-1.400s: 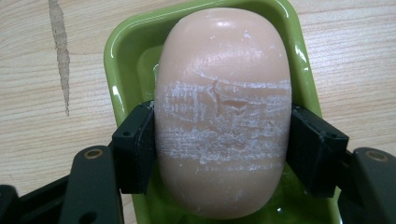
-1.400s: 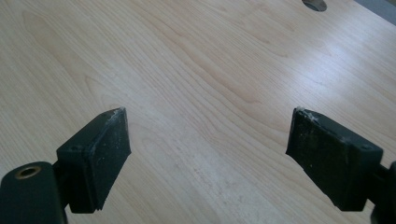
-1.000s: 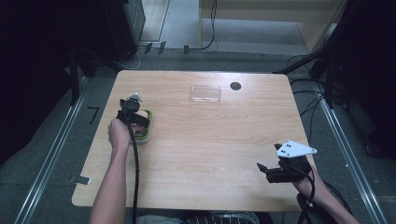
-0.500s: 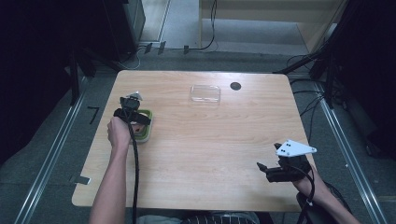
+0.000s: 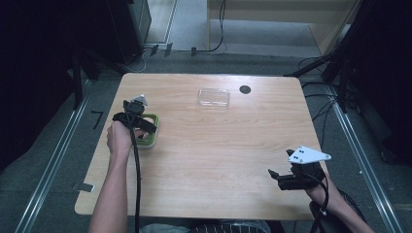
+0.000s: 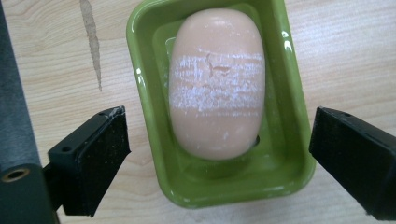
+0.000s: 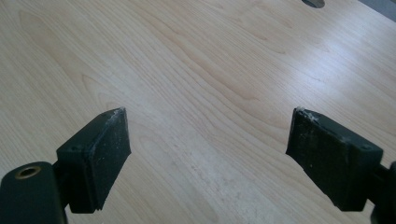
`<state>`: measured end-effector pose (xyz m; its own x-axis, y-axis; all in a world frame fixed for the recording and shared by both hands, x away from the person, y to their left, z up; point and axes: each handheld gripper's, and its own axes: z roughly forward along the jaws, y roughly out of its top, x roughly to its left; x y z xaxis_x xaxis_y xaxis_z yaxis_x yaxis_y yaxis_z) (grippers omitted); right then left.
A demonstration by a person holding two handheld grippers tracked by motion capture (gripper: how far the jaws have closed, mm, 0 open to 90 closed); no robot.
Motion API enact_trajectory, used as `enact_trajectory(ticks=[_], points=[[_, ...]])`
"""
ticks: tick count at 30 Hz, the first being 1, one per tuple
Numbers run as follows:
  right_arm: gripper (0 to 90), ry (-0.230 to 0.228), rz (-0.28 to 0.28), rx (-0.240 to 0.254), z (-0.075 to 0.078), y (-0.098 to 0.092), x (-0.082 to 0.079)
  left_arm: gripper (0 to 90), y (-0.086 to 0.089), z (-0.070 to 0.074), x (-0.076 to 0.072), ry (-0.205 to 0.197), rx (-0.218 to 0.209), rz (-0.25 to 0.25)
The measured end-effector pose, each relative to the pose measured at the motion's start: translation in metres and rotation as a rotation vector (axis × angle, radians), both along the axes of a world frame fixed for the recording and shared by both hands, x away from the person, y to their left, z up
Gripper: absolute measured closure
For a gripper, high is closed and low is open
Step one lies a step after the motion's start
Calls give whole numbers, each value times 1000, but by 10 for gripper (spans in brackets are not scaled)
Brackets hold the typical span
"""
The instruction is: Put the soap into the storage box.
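Resting in green dish (image 6: 289, 140), apparently untouched, soap (image 6: 217, 84).

The soap (image 6: 216, 84) is an oval, peach-pink bar with rounded ends and a smooth surface. A broad band of white scuff marks crosses its middle, with a few faint cracks within the band. It lies flat, lengthwise, in the dish (image 6: 140, 88). The dish is a glossy green rectangular tray with rounded corners and a raised rim; the soap occupies most of its recess. The dish (image 5: 151, 137) sits flat on the wooden table, near its left edge in the high view.
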<state>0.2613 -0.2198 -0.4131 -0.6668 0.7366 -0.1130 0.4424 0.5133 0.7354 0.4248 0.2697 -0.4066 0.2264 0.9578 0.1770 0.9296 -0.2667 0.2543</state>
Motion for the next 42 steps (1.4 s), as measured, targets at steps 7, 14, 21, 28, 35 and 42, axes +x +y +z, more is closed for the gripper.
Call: enact_trajectory(ticks=[7,14,21,28,35,42], points=[[134,-7,0,0,0,0,-2,18,-9,7,-9,39,23,-41],[134,-6,-2,0,1,1,-3,0,-19,12,-21,119,39,-100],[134,-12,5,-2,1,1,-2,0,-22,15,-34,146,45,-134],[134,-12,5,-1,1,1,-2,0,-26,17,-46,167,36,-164],[134,-12,6,-1,1,1,-2,0,-30,18,-59,173,33,-198],[134,-12,6,0,1,1,-2,0,-34,18,-73,168,29,-217]])
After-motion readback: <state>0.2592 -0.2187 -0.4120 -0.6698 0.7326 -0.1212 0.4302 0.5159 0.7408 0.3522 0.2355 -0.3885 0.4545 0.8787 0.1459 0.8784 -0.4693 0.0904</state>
